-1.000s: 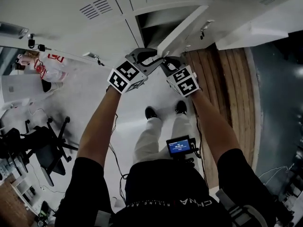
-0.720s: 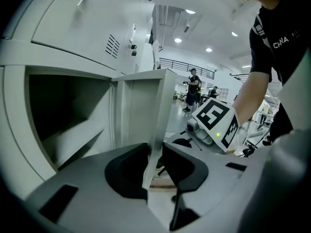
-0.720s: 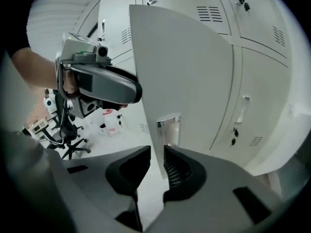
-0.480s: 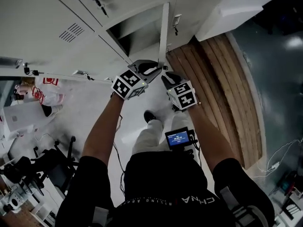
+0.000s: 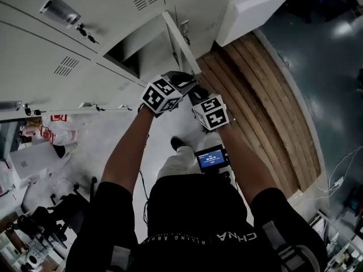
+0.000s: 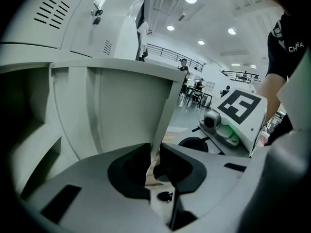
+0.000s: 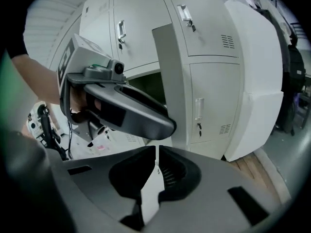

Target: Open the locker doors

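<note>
- A bank of pale grey lockers (image 5: pixel 85 55) fills the far left of the head view; most of the vented doors are closed.
- Right of them, one compartment (image 5: pixel 133 52) stands open and dark inside.
- Its locker door (image 5: pixel 180 41) is swung out toward the person and is seen edge-on, hinged at the compartment's right side.
- The left gripper (image 5: pixel 190 83) is at the door's near lower edge. In the left gripper view, the door (image 6: pixel 116 106) runs down between the jaws of the left gripper (image 6: pixel 154 152), which have just been closing and look clamped on its thin free edge.
- The right gripper (image 5: pixel 194 93) is just beside the left one. Its own view (image 7: pixel 156 154) shows the jaws together with nothing between them, apart from the door (image 7: pixel 170 81).
- A wooden floor strip (image 5: pixel 255 95) runs along the right.
</note>
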Action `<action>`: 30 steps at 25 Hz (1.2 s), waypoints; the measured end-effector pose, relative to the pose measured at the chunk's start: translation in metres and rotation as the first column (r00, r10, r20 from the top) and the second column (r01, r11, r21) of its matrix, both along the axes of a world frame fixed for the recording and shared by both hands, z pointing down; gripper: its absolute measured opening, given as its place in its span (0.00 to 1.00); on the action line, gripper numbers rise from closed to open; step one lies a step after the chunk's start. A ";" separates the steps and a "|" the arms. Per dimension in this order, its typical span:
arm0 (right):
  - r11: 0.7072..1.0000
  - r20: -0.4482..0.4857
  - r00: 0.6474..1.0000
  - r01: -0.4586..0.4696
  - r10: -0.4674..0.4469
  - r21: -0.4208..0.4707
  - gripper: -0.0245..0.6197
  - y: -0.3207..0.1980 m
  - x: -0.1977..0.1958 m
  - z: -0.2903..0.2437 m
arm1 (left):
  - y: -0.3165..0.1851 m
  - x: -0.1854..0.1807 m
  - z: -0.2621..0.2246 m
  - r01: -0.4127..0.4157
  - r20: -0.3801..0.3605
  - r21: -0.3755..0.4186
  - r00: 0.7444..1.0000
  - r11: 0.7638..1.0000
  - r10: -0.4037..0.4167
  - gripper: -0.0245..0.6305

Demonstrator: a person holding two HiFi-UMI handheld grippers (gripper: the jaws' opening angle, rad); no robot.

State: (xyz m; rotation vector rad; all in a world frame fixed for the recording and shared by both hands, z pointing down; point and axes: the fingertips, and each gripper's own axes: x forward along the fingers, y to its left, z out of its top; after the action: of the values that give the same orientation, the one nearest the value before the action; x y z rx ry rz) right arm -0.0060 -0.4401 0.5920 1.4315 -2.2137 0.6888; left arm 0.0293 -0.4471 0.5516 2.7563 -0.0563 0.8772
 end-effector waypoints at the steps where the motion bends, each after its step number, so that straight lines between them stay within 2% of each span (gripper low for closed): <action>1: 1.000 -0.008 1.000 -0.017 0.017 0.006 0.11 -0.003 0.008 -0.001 | 0.000 0.008 0.000 -0.007 0.012 -0.004 1.000 1.000 0.007 0.15; 7: 0.998 -0.057 0.996 -0.062 0.063 0.006 0.11 -0.014 0.057 0.003 | -0.006 0.052 -0.002 -0.030 0.055 -0.010 0.998 0.999 0.031 0.14; 14: 0.994 -0.070 0.992 -0.106 0.105 -0.002 0.11 -0.028 0.111 0.005 | -0.020 0.082 -0.011 0.016 0.012 0.001 1.000 1.000 -0.016 0.14; 21: 0.995 -0.090 0.991 -0.101 0.103 0.025 0.11 -0.054 0.146 -0.003 | -0.041 0.081 -0.015 0.138 -0.025 0.036 0.990 0.990 -0.137 0.14; 26: 0.998 -0.101 0.993 -0.065 0.067 0.024 0.11 -0.064 0.157 -0.009 | -0.052 0.075 -0.017 0.252 -0.057 0.056 0.967 0.966 -0.249 0.12; 30: 0.999 -0.105 0.994 -0.032 0.033 0.010 0.11 -0.062 0.160 -0.008 | -0.052 0.071 -0.015 0.321 -0.067 0.037 0.946 0.946 -0.319 0.11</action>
State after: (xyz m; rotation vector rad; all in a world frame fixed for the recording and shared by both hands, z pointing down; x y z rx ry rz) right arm 0.1539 -0.5025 0.5840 1.4765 -2.1196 0.6020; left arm 0.1004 -0.4991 0.5369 2.7047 -0.5054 0.7115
